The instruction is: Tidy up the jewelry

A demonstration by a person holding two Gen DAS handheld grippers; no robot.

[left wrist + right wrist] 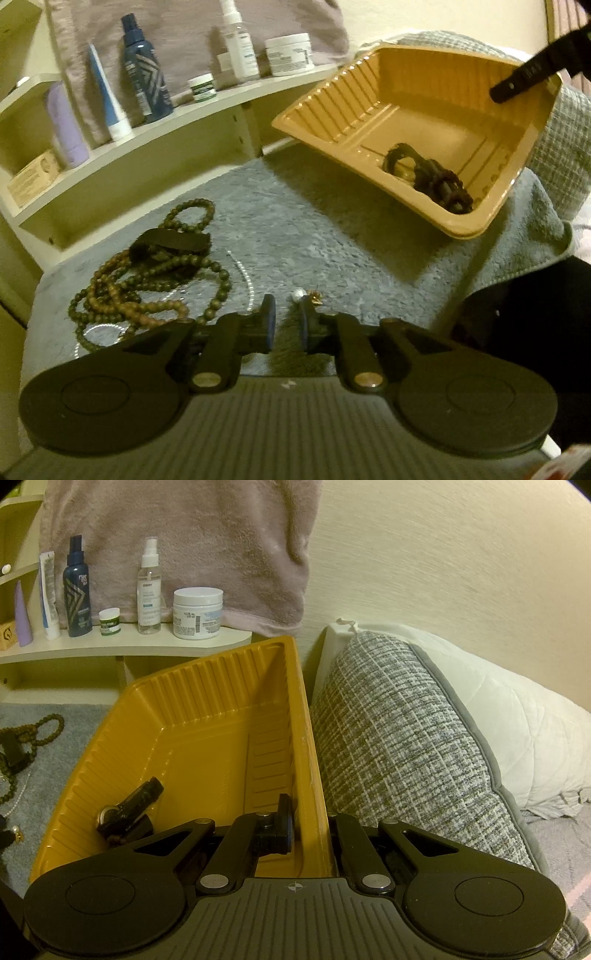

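My left gripper (287, 314) hovers low over a grey towel (314, 229), its jaws a narrow gap apart with nothing between them. Just past its tips lie a pearl earring (299, 294) and a small gold piece (316, 296). To the left is a heap of bead necklaces (147, 284) with a dark strap (171, 242) on top and a thin silver chain (244, 275) beside it. My right gripper (310, 812) is shut on the side wall of a yellow plastic tray (207, 709), holding it tilted above the towel. Dark bracelets (432, 181) rest in the tray's low corner.
A white shelf (184, 107) behind the towel holds bottles, tubes and jars, among them a blue bottle (142, 70) and a white jar (197, 613). A grey woven cushion (399, 731) and white pillow (498, 701) lie to the right. A pink towel (207, 546) hangs on the wall.
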